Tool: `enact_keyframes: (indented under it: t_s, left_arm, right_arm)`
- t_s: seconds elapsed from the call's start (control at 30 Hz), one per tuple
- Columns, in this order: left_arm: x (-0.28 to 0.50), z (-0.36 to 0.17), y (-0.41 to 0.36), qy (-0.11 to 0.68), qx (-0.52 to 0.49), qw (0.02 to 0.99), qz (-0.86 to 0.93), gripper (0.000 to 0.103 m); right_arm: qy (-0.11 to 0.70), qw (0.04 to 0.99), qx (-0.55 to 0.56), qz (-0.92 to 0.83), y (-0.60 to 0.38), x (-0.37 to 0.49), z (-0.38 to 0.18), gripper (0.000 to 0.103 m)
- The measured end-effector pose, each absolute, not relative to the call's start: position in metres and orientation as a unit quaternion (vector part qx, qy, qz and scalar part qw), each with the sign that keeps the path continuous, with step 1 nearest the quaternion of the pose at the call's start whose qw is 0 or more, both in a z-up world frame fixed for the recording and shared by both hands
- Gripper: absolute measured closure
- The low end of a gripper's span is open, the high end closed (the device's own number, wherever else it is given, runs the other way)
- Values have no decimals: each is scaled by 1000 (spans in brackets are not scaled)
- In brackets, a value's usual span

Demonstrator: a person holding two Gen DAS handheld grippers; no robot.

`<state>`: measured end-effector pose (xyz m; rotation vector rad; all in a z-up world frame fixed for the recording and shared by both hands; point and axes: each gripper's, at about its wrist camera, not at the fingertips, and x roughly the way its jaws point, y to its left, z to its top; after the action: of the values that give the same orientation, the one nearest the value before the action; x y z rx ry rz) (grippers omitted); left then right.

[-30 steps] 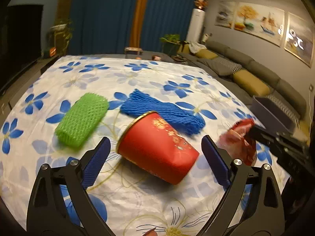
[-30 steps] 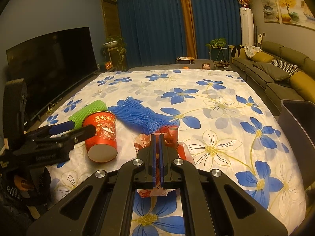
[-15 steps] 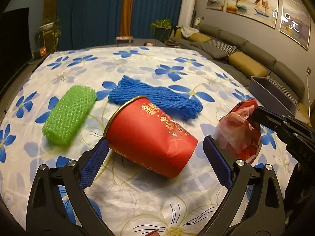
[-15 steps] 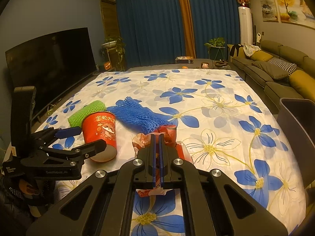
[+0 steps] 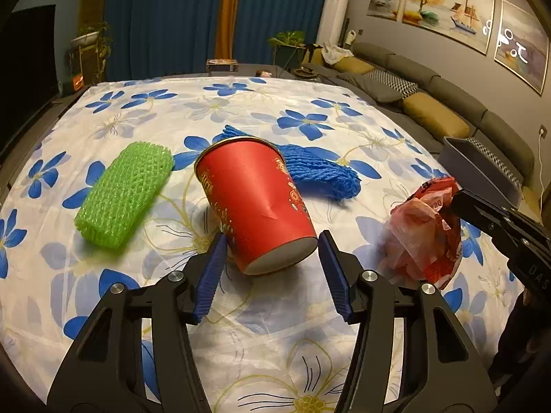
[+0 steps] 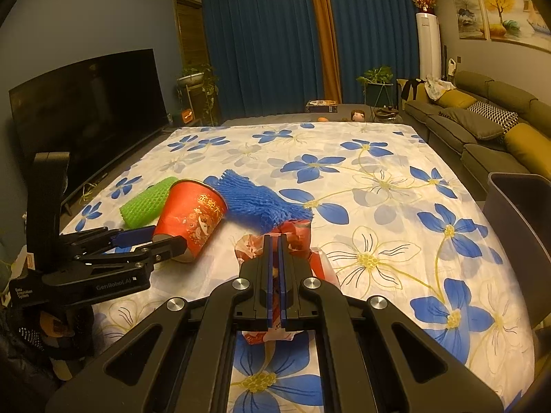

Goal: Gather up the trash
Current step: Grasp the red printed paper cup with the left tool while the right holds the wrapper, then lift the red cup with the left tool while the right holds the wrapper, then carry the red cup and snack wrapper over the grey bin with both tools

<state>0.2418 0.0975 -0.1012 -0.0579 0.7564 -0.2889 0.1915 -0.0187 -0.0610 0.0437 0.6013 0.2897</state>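
Note:
A red paper cup [image 5: 256,203] lies tilted on the flowered cloth, its base between the blue pads of my left gripper [image 5: 272,244]. The pads have closed in on the base and the cup's side shows a dent. The cup also shows in the right wrist view [image 6: 189,218], with the left gripper [image 6: 162,239] at its base. My right gripper [image 6: 274,241] is shut on a crumpled red wrapper [image 6: 292,241], seen in the left wrist view [image 5: 425,234] held just above the cloth. A green foam net [image 5: 125,192] and a blue foam net [image 5: 316,168] lie behind the cup.
A grey bin [image 6: 520,213] stands at the table's right edge, also in the left wrist view [image 5: 482,168]. A sofa [image 6: 482,120] runs along the right wall and a TV [image 6: 86,103] stands on the left. The flowered cloth [image 6: 378,179] stretches far back.
My left gripper's pads have closed in from wide apart onto the cup's base, and the cup has tipped with its rim raised. My right gripper stays shut on the wrapper.

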Motion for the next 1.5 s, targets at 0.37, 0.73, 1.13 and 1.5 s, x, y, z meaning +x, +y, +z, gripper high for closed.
enact_keyframes:
  t_s: [0.37,0.73,1.13,1.5]
  left_arm:
    - [227,-95,97,346,-30,928,-139,52]
    - [206,-74,93,313,-46,938,-142,52]
    - [194,-52,65,291,-41,942,-161,52]
    - [185,-45,59,282,-39,945,-158,52]
  right_arm:
    - [292,946,22,142,-18,189,-58,99]
    - [279,950,22,142,-22,180,-46,99]
    - [258,957,26,128,-46,165,-28,102]
    - [284,947,46,144,-57,167,-37,82]
